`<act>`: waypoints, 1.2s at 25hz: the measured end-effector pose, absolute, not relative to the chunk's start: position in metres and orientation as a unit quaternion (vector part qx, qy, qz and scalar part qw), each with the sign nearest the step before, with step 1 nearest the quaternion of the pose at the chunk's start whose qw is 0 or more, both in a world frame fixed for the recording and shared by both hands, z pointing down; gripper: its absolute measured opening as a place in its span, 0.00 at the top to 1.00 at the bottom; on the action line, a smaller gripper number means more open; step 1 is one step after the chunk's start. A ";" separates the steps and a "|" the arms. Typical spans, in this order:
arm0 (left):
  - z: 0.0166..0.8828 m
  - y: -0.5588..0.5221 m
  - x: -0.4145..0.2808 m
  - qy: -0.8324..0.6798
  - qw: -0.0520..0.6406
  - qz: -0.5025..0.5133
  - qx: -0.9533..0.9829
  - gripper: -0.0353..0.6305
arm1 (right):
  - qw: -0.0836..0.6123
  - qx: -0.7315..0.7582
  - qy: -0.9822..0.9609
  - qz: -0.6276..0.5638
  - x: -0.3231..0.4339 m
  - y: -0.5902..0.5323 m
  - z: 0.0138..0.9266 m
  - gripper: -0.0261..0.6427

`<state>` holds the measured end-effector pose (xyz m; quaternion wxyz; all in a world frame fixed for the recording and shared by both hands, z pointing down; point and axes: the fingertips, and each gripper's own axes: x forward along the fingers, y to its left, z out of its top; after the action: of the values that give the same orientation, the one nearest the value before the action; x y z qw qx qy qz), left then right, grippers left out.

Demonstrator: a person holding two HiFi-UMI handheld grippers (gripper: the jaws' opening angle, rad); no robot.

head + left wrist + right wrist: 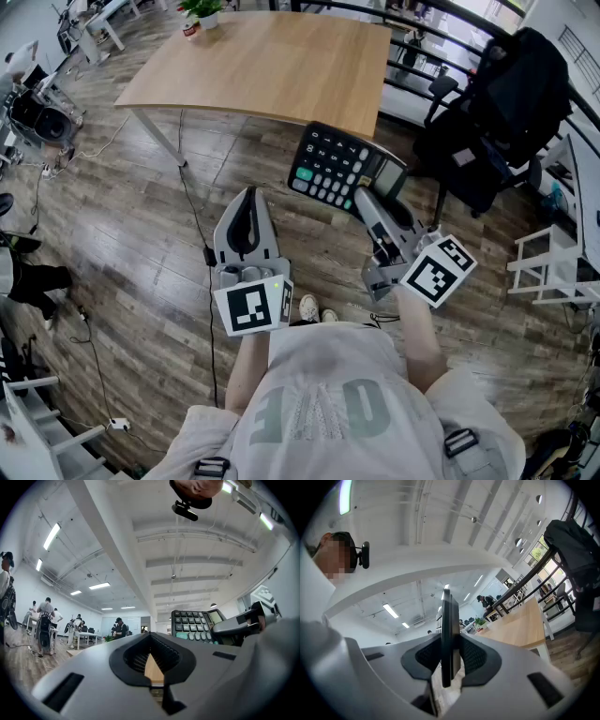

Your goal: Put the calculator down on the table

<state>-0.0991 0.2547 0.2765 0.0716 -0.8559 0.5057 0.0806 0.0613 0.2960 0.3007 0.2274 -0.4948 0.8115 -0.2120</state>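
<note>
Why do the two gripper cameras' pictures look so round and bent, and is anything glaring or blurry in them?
Left gripper view: the wide-angle lens bows the ceiling beams, corners go black, strip lights blow out white. Right gripper view: same round warp; the black flat calculator, edge-on in the jaws, looks slightly soft. Head view: even light; the pale wooden table shows bowed edges.

1. Calculator [339, 169]: dark body, grey keys and one green key, keys facing up. It is held in the air, clamped at its display end by the right gripper [373, 202].
2. Table [272, 66]: light wood top, white legs. The calculator hangs at its near edge, not resting on it.
</note>
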 end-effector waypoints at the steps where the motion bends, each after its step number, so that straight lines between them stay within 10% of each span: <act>1: 0.276 0.255 -0.098 0.505 0.073 0.081 -0.856 0.94 | 0.227 -0.495 0.811 -0.213 0.061 0.295 0.301 0.80; 30: 0.288 0.174 -0.118 0.498 0.056 0.091 -0.861 0.94 | 0.023 -0.688 0.725 0.030 0.035 0.227 0.299 0.81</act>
<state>-0.1181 0.1735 0.2883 0.0561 -0.8605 0.4981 0.0910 0.0345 0.2267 0.2991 0.0229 -0.6880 0.7248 0.0298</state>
